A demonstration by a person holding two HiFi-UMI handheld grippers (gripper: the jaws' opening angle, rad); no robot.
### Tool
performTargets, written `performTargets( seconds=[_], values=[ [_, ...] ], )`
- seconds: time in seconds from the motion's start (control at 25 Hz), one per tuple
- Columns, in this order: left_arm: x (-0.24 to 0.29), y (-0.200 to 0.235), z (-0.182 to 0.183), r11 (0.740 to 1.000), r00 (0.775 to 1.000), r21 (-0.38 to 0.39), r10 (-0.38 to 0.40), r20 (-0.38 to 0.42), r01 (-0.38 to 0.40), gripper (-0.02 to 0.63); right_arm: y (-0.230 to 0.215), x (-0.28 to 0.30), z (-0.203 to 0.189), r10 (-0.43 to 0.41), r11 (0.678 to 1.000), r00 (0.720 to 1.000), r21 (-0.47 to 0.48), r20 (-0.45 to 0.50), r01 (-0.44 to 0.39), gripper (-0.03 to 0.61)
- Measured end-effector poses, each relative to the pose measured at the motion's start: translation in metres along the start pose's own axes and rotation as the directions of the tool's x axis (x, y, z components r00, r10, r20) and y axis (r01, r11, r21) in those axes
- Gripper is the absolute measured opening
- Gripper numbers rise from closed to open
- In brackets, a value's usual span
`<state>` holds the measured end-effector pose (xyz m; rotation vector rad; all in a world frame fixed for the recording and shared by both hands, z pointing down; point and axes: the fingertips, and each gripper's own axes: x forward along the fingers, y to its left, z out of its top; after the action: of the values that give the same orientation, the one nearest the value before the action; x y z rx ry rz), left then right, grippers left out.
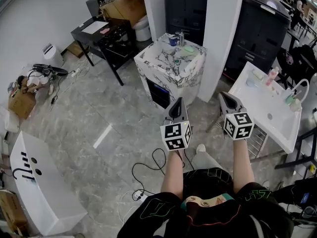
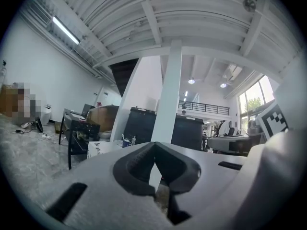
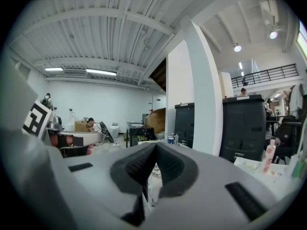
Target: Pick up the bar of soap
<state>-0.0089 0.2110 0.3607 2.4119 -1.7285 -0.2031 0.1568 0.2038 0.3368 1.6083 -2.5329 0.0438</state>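
Workshop, grey marble floor. Tabletop (image 1: 158,54) ahead carried pale green bar, likely soap (image 1: 188,49). Left claw (image 1: 179,103) and right claw (image 1: 224,97) closed, empty, well short of it. Approach step; next move judged: step closer, open one claw over soap.

Blk-veined wht marble counter (image 1: 157,59), pale-green soap (image 1: 188,49), blk cabinet (image 1: 185,9).
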Motion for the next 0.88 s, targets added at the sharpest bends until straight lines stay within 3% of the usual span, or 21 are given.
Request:
performTargets(
  seconds=[0.44, 0.72, 0.88],
  values=[
    [0.021, 0.034, 0.009, 0.997, 0.996, -0.009, 0.074, 0.045, -0.073, 0.008, -0.022, 0.033, 0.014, -0.008, 0.999, 0.998, 0.038, 0.055, 0.006, 0.006],
    [0.072, 0.052, 0.01, 0.998, 0.997, 0.008, 0.068, 0.045, -0.069, 0.008, -0.033, 0.093, 0.021, 0.03, 0.996, 0.994, 0.084, 0.103, -0.038, 0.006],
    [0.108, 0.062, 0.005, 0.997, 0.996, 0.017, 0.079, 0.045, -0.08, 0.008, -0.062, 0.126, 0.02, 0.012, 0.993, 0.993, 0.113, 0.115, -0.025, 0.006]
  ],
)
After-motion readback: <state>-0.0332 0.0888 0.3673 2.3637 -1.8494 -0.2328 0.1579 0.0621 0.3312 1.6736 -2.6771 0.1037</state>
